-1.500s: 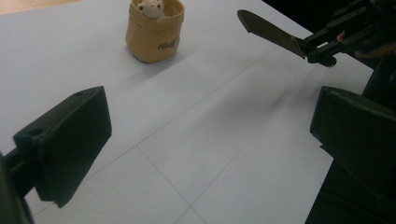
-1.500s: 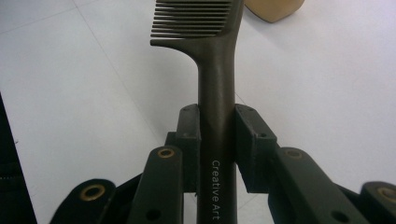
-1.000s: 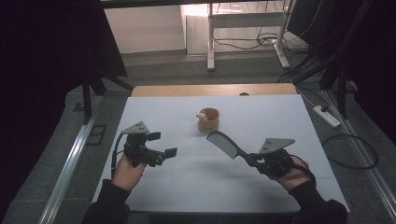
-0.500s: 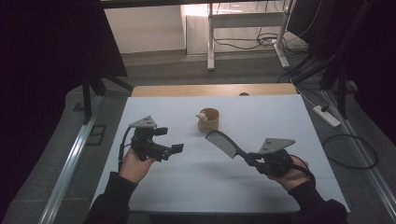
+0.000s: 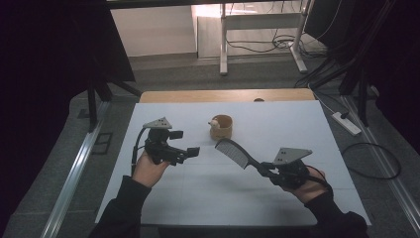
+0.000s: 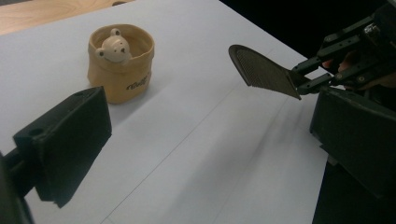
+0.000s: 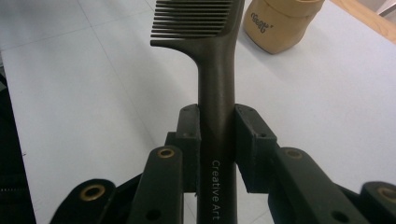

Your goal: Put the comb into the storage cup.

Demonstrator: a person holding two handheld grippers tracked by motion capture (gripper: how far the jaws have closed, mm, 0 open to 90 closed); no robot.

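While comb [image 5: 236,153] is clamped by handle in right tool [image 5: 267,170], teeth aimed at pouch [image 5: 221,127] at 11 o'clock, tip is best steered over rim; left tool [image 5: 190,151] gapes empty.

Bare table [image 5: 297,124] lies all round the pouch [image 5: 221,128]; only the held comb [image 5: 234,152] juts near its front.

Comb [image 7: 212,56] tooth tips and handle end cropped by right gripper view's edges; pouch [image 7: 282,23] top cropped too; pouch lettering [image 6: 138,83] too small to read.
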